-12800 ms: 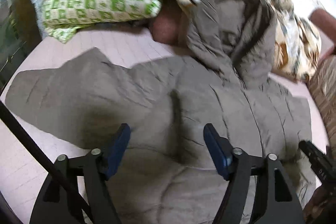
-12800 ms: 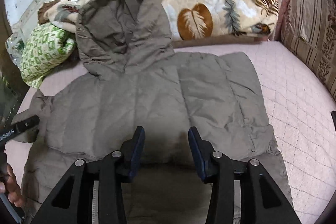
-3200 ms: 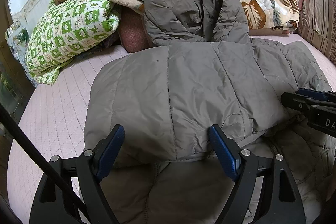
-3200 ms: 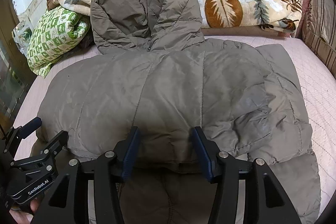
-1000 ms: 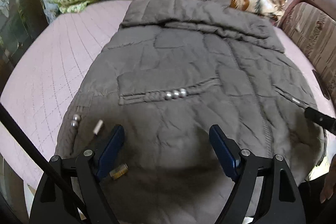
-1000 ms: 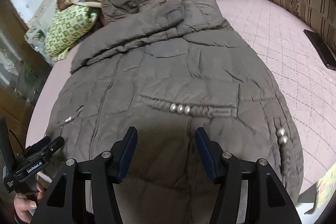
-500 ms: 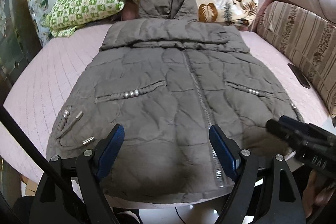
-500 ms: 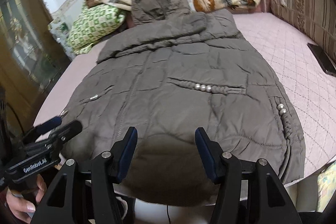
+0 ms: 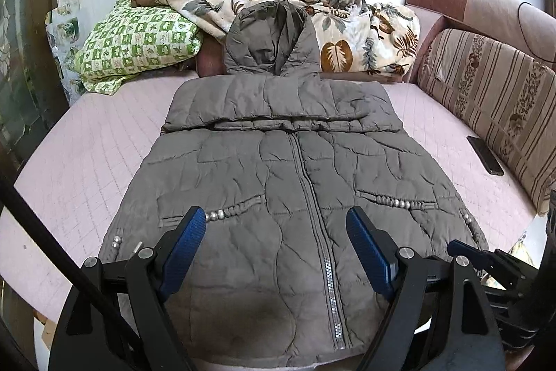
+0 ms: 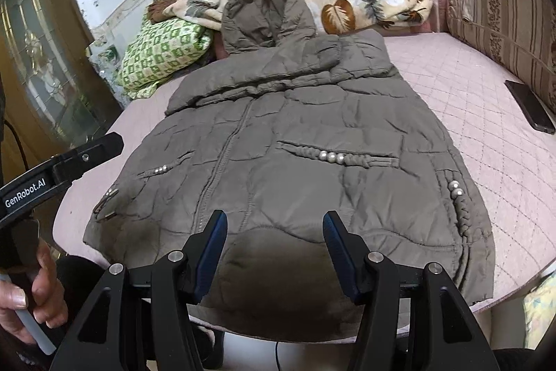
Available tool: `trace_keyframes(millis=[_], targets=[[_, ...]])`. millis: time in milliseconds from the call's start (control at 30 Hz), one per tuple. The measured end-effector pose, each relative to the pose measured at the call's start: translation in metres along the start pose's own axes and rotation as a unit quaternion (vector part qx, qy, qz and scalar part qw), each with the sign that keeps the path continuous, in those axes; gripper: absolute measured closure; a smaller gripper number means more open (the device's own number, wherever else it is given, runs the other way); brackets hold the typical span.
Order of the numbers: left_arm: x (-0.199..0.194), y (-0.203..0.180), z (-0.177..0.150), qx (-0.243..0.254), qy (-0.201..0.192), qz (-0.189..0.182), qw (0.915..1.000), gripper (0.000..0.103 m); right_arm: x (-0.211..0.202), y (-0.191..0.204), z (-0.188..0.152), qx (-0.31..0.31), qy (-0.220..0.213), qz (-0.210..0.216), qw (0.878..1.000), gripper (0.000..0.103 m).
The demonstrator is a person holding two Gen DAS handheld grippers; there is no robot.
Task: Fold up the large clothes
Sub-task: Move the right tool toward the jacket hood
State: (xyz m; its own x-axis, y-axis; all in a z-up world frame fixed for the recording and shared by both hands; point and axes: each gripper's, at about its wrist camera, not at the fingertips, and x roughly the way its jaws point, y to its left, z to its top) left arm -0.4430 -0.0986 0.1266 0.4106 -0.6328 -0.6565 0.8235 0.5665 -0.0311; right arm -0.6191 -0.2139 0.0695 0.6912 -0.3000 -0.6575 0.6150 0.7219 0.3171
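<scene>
Grey puffer jacket [image 9: 278, 183] lies flat, zipped front up, center frame on pink bed [image 9: 87, 162]; sleeves folded across chest, hood at top. Left gripper [image 9: 274, 252] & right gripper [image 10: 274, 252] jaws spread, holding nothing.

Bare pink bedcover [image 9: 90, 162] lies open on both sides of the coat [image 9: 278, 197], hemmed in by pillow [image 9: 139, 40] and blanket [image 9: 365, 33] behind, phone [image 9: 484, 154] and sofa back [image 9: 493, 99] rightward.

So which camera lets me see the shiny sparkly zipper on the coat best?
The left wrist view. There the zipper runs straight up the middle of the coat, and its sparkly lower strip is in plain sight. In the right wrist view the zipper sits off to the left at a slant, and no sparkle shows.
</scene>
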Motion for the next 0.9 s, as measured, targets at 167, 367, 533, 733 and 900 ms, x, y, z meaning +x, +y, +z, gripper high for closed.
trace_keyframes(millis=[167,367,533,733,900], targets=[[0.008,0.011,-0.008,0.001,0.000,0.004,1.0000,0.021,-0.001,0.002,0.003,0.011,0.002,0.001,1.000,0.041],[0.023,0.027,-0.007,-0.015,0.006,0.009,0.9998,0.021,0.012,0.007,0.000,-0.003,0.014,-0.002,1.000,0.041],[0.035,0.033,-0.004,-0.017,0.010,0.013,0.9997,0.021,0.018,0.010,0.007,-0.010,0.017,0.006,1.000,0.041],[0.044,0.038,0.013,-0.021,0.005,0.014,0.9997,0.021,0.019,0.007,0.026,-0.002,0.014,0.012,1.000,0.041],[0.051,0.046,0.044,-0.033,-0.017,0.021,0.9991,0.021,0.018,0.004,0.055,0.014,0.006,0.020,1.000,0.041]])
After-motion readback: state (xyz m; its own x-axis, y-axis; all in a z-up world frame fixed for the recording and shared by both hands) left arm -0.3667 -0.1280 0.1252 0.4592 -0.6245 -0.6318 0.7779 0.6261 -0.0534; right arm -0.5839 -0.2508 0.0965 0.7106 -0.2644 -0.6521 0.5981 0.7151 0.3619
